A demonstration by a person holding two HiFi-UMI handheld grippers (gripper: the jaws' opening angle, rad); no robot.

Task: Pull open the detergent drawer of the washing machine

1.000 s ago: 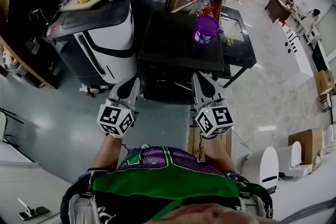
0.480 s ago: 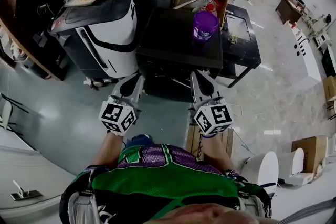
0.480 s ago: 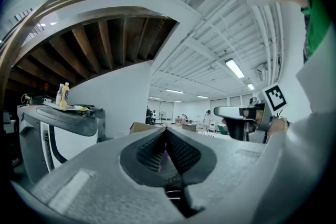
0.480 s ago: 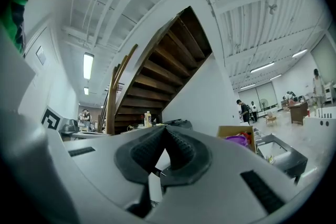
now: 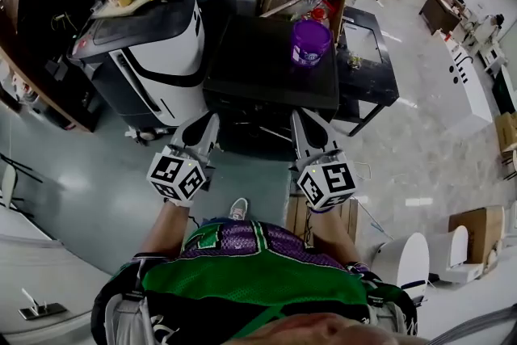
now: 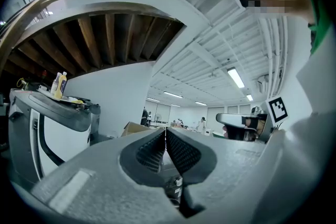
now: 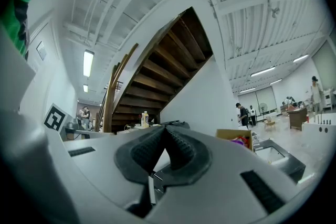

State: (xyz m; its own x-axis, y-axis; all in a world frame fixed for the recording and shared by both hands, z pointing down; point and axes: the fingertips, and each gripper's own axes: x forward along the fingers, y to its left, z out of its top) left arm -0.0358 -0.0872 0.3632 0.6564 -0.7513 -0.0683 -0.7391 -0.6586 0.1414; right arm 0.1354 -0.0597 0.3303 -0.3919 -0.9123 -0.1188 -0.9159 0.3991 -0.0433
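Glossy grey floor [image 5: 81, 190]; wooden staircase [image 7: 163, 60] (dark underside); white walls [image 6: 115, 92]; ceiling strip lights [image 6: 235, 77]

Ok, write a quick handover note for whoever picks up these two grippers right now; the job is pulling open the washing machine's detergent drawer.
Left claw: shut, nothing in it.
Right claw: shut, nothing in it, held beside the left one.
Things: the black machine, likely the washer, stands straight ahead, apart from both claws. A purple tub sits on its top. The detergent drawer shows in no view.
Done: nothing yet; neither claw touches the machine.
Left to do: step closer, find the drawer on the machine's front, open a claw, grip the drawer front and pull it out.
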